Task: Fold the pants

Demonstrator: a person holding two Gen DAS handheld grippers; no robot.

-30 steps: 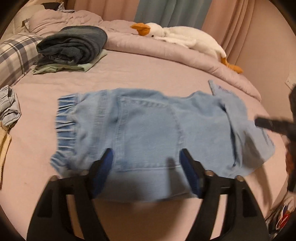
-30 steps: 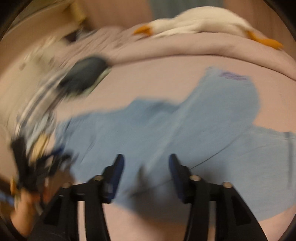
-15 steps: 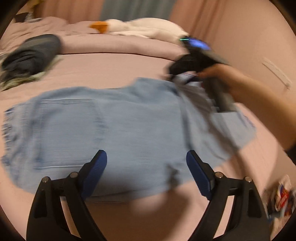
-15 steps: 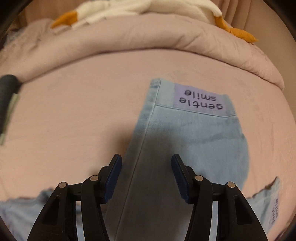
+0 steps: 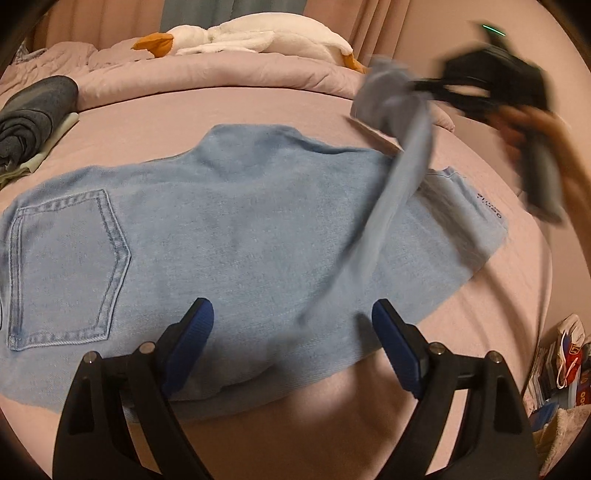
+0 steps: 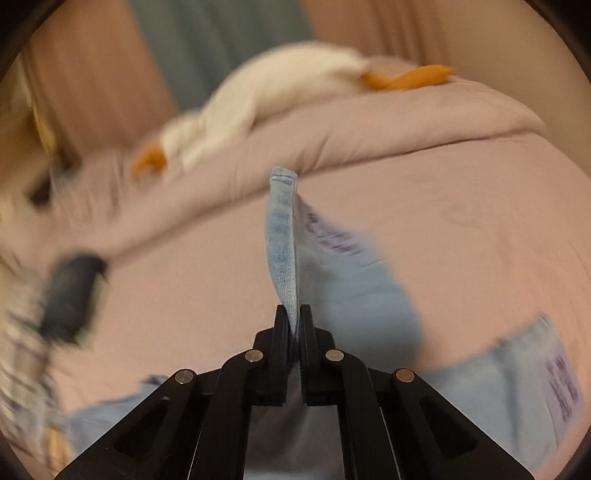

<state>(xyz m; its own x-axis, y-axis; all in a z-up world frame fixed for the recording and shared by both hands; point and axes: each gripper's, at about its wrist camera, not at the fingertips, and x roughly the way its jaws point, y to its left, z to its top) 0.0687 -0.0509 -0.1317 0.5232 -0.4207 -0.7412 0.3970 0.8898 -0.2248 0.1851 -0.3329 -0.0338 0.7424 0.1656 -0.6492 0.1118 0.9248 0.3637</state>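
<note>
Light blue denim pants (image 5: 236, 236) lie flat on the pink bed, back pocket at the left. My left gripper (image 5: 293, 332) is open and empty, hovering over the pants' near edge. My right gripper (image 6: 294, 314) is shut on a leg hem of the pants (image 6: 282, 240) and holds it lifted off the bed. In the left wrist view the right gripper (image 5: 424, 86) is at the upper right, blurred, with the raised leg (image 5: 399, 177) hanging from it. The other leg hem (image 6: 554, 384) with a purple label lies flat.
A white plush goose (image 5: 258, 35) lies on the rolled pink duvet (image 5: 221, 75) at the back. A stack of folded dark clothes (image 5: 33, 110) sits at the back left. Bags and clutter (image 5: 561, 365) lie off the bed's right side.
My right gripper has shut on the leg hem and lifted it up off the bed. My left gripper has stayed open and shifted slightly along the pants' near edge.
</note>
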